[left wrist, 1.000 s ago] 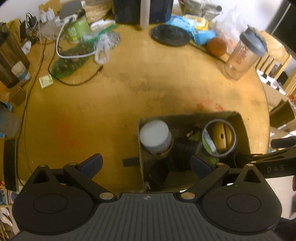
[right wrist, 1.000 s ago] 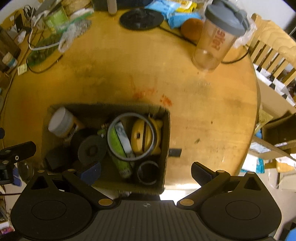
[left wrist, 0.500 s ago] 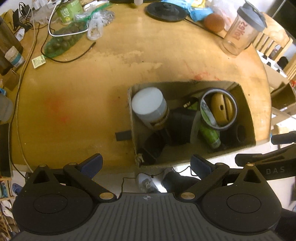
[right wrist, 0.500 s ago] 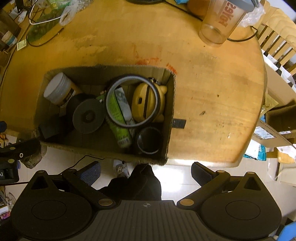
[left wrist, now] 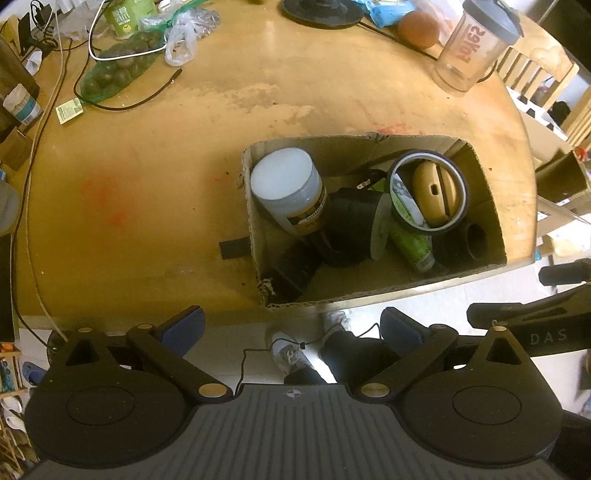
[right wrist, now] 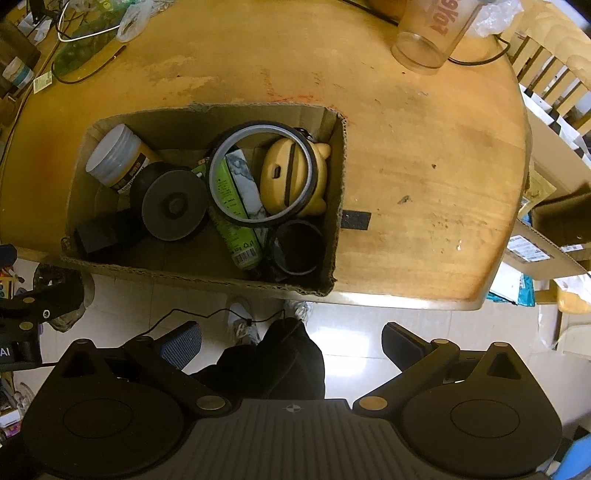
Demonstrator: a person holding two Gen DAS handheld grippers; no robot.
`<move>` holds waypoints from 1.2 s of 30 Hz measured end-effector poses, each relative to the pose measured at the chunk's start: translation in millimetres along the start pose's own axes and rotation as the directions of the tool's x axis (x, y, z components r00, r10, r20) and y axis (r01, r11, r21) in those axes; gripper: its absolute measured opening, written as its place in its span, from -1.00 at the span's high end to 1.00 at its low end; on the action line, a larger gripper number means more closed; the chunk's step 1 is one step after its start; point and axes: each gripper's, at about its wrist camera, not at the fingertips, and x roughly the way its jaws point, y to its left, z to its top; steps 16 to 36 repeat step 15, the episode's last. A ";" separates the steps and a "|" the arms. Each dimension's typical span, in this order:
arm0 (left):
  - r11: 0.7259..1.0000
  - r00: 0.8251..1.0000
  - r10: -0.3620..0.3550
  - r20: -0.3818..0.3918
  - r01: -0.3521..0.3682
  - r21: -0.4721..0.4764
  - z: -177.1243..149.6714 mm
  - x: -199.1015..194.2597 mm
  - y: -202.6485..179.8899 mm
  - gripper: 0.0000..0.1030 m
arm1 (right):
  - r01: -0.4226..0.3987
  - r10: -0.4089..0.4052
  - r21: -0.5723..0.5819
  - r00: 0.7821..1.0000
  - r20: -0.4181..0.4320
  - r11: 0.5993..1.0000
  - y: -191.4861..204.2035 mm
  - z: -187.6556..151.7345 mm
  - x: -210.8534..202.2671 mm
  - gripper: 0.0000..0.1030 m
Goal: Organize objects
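A clear shaker cup (grey lid, red lettering) stands at the table's far edge, near an orange. Cables and bags clutter the far left.

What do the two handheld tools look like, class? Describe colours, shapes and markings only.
The left tool and the right tool look alike: a black ribbed body, two round black discs, brass-coloured pivot pins, angled black link arms and blue-grey textured pads. A small cross-in-circle mark sits at the centre of each.
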 end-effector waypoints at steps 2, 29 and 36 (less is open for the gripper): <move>1.000 1.000 -0.003 0.002 0.003 -0.010 1.0 0.1 1.7 -1.00 | 0.000 0.000 0.013 1.000 0.003 1.000 -3.6 -0.3 -0.3 -1.00; 0.991 0.999 0.010 0.046 -0.003 -0.132 22.5 -2.0 35.1 -1.00 | -0.017 0.006 0.170 0.998 0.065 0.985 -57.6 20.3 -5.1 -1.00; 0.991 0.999 0.010 0.046 -0.003 -0.132 22.5 -2.0 35.1 -1.00 | -0.017 0.006 0.170 0.998 0.065 0.985 -57.6 20.3 -5.1 -1.00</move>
